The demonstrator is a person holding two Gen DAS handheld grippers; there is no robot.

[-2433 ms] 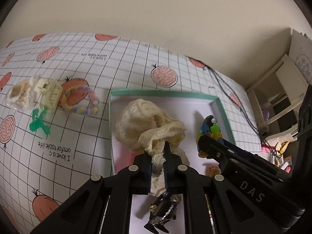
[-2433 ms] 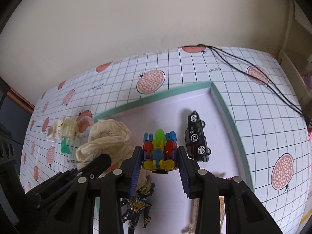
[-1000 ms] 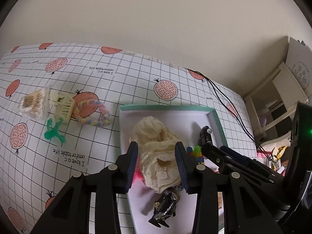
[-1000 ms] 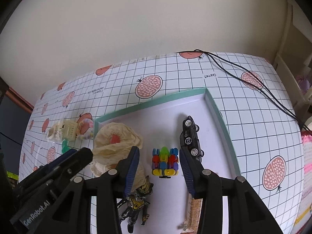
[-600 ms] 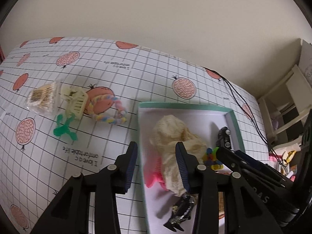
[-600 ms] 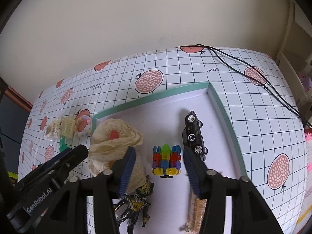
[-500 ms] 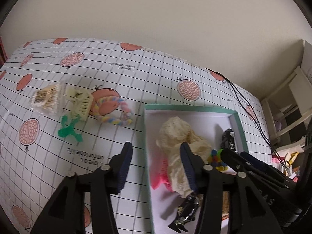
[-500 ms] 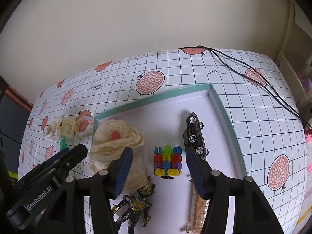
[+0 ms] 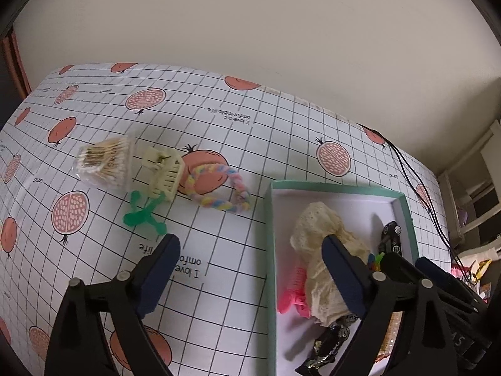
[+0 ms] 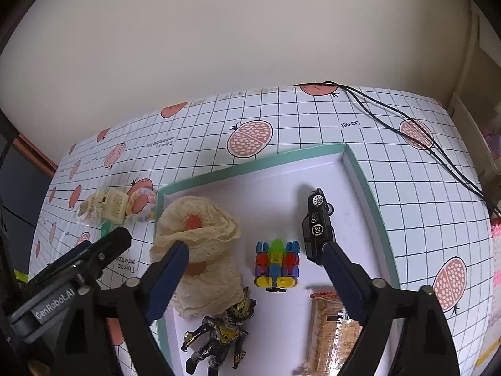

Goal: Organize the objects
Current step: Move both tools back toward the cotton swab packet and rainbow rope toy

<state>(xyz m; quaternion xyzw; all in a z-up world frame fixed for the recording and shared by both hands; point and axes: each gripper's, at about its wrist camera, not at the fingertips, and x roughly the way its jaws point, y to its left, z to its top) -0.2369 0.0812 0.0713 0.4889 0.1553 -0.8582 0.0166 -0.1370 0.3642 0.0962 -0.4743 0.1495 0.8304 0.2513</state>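
A teal-rimmed white box (image 10: 360, 169) holds a cream lace cloth (image 10: 200, 238), a multicoloured block toy (image 10: 277, 264), a black toy car (image 10: 317, 225), a dark action figure (image 10: 222, 335) and a biscuit pack (image 10: 332, 329). In the left wrist view a pink hair clip (image 9: 292, 291) peeks from under the cloth (image 9: 322, 241). Outside the box lie a pastel braided ring (image 9: 219, 185), a cream claw clip (image 9: 164, 174), a green plastic piece (image 9: 142, 214) and a cotton swab pack (image 9: 103, 161). My left gripper (image 9: 250, 247) is open above the box's left rim. My right gripper (image 10: 255, 252) is open over the block toy.
The pomegranate-print grid tablecloth (image 9: 219, 116) covers the table up to a beige wall. A black cable (image 10: 416, 134) runs across the far right corner. White shelving (image 9: 482, 188) stands past the table's right edge.
Both grippers let go: the left released the lace cloth, the right released the block toy, and both opened wide. They drew back, and the left one shifted left toward the loose items.
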